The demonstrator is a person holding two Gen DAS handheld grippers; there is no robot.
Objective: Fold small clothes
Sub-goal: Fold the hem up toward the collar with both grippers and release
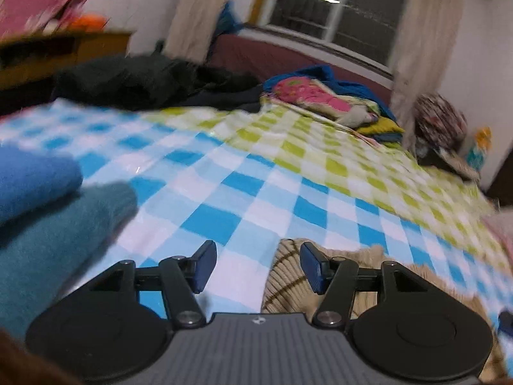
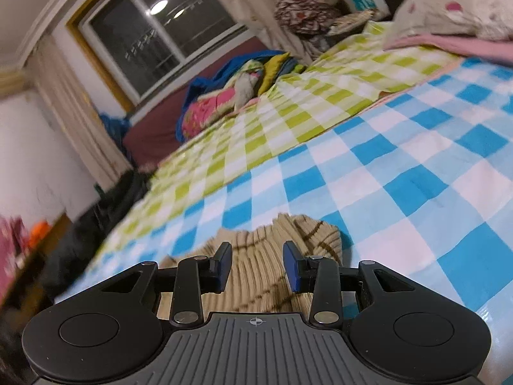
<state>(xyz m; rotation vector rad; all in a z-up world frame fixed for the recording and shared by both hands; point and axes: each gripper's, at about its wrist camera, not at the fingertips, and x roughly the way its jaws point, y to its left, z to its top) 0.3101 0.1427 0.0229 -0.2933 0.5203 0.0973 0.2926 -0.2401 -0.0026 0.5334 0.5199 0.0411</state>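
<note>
Nearest me, the right hand-held gripper (image 2: 257,266) hangs open and empty directly over the beige ribbed garment (image 2: 256,276) at lower centre on the bed (image 2: 416,166), while my left hand-held gripper (image 1: 258,268), wide too, has it lower right.

Knit garment (image 2: 275,256) on bedsheet (image 2: 400,176); folded towels (image 1: 48,224) left; pillow pile (image 1: 320,99) behind, probably against wall.
</note>
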